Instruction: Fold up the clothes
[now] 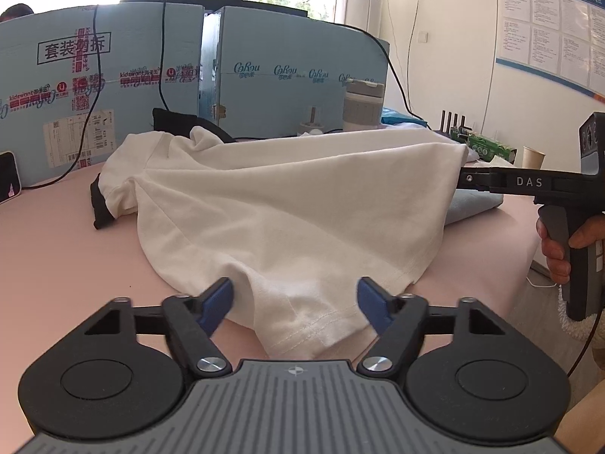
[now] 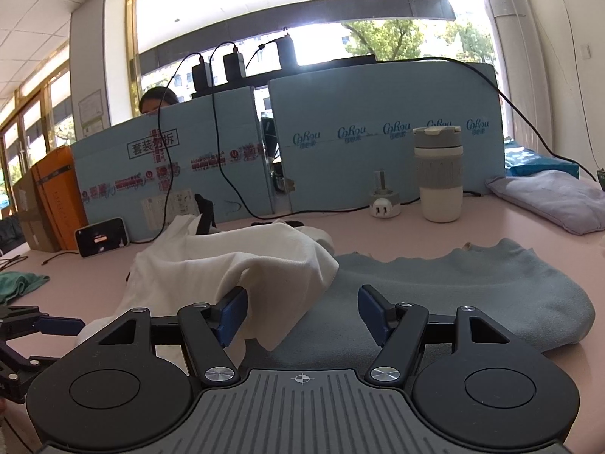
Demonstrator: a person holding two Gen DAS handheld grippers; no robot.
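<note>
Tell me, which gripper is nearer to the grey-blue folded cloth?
Right. The right gripper hovers directly above the grey-blue cloth, its fingers spread over it. The left gripper sits at the white shirt's hem, with the shirt between it and the cloth.

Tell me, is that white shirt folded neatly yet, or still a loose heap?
Still a loose heap. The white shirt lies rumpled and creased on the pink table, one corner draped over a grey-blue garment.
</note>
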